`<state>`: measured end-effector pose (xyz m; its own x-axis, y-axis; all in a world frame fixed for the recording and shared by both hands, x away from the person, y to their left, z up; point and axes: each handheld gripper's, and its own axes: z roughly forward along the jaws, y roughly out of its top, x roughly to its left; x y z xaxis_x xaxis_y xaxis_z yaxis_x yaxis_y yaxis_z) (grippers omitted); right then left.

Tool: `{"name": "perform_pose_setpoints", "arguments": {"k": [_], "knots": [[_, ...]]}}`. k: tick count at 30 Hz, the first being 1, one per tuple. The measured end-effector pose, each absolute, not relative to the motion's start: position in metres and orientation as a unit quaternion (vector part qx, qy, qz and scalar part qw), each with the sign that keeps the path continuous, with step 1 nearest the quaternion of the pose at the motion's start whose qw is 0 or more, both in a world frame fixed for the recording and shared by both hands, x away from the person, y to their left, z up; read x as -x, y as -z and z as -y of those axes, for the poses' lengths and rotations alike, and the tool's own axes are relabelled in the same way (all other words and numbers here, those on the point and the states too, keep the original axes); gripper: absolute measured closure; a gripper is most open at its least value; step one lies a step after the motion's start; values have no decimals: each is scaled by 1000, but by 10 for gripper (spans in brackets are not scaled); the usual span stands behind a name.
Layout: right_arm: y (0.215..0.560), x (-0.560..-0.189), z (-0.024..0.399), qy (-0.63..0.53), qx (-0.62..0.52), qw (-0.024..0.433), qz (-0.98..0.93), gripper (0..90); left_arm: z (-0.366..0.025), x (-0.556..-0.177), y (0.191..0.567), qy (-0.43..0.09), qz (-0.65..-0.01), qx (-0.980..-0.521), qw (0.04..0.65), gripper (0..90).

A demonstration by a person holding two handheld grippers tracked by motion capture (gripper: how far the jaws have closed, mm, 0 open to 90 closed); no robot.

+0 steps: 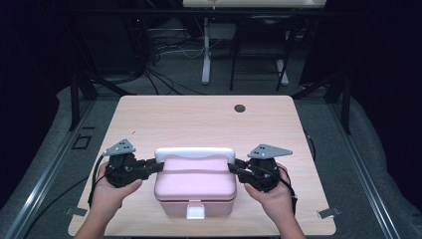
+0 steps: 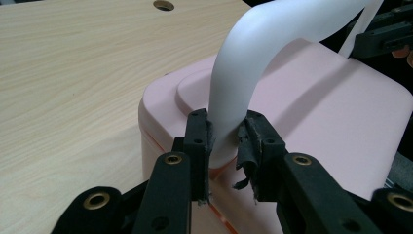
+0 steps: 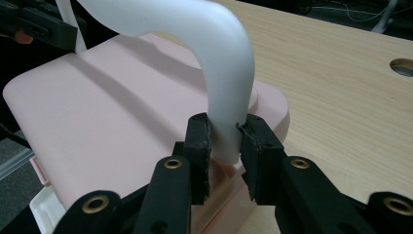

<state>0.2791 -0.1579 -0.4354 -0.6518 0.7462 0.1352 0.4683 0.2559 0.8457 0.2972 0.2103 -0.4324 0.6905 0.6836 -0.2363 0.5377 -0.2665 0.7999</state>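
The pink box (image 1: 194,186) stood on the counter (image 1: 199,119). The left tool (image 2: 225,146) and right tool (image 3: 225,144) each clamped one end of its white handle (image 1: 194,153). Lifting it seemed next, needing both hands level.

Light wood counter (image 1: 199,119) sits dead centre, pale grain, rounded corners, with a small dark round hole (image 1: 240,108) toward one o'clock. Around it, grey floor (image 1: 45,149), and metal rails (image 1: 47,174) running along both sides at nine and three. Up at twelve, a second table with a white leg (image 1: 206,50) and a tangle of dark cables (image 1: 159,64) on the floor at eleven. Black frame posts (image 1: 74,94) stand at ten and two. The edges of the room fall into deep darkness; the counter is evenly lit.
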Motion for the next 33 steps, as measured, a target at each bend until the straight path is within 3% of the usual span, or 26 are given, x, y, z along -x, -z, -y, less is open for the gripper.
{"name": "perform_pose_setpoints", "arguments": {"k": [14,33], "knots": [[437,-287,158,-475,-394,141,-774,711,-210,-301,428,-67,-391,-789,469,741],[431,-286,159,-491,-395,139,-764,739,-213,-300,425,-72,-383,-790,473,709]]}}
